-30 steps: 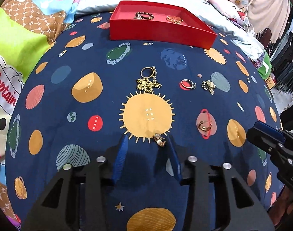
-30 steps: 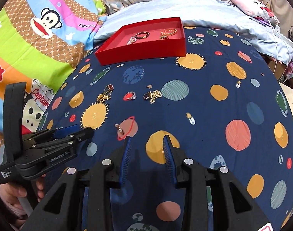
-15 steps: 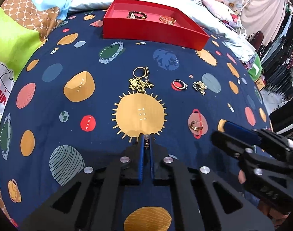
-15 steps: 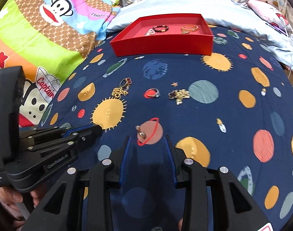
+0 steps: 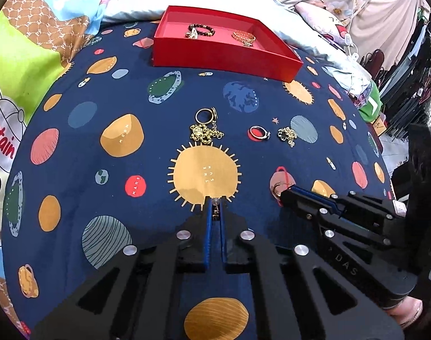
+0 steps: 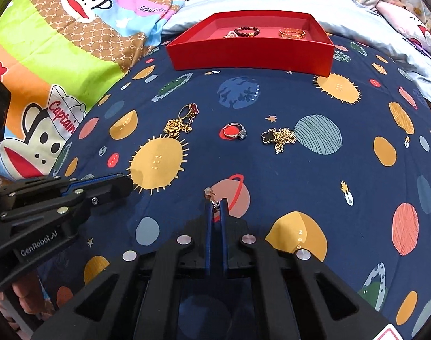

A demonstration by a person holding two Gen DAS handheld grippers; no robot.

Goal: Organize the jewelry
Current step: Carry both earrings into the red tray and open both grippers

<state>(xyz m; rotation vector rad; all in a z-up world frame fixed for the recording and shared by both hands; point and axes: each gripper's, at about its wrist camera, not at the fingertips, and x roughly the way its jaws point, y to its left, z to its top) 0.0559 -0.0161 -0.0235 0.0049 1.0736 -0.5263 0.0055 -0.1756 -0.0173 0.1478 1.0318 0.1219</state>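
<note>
- Left gripper (image 5: 215,202): jaws closed on a small earring (image 5: 215,201) w/ pale bead, held at the lower edge of the printed sun, low over the bedspread (image 5: 74,147).
- Right gripper (image 6: 215,202): jaws closed on a second earring (image 6: 209,192), bead poking out past the tips, over the ringed pink planet print.
- Red tray (image 6: 252,53): far end of the navy planet-print bedspread; holds a dark bead bracelet (image 6: 246,31) on its left side & a gold bracelet (image 6: 292,33) on its right side, well apart.
- Loose on the bedspread, mid-field (all short of the tray): gold ring w/ red clover (image 6: 188,111) touching a gold chain heap (image 6: 177,127); stone-set ring (image 6: 235,131) on a red dot; gold chain w/ black clover (image 6: 279,137) just beside a striped planet.
- Monkey-print blanket (image 6: 59,56): to the left.
</note>
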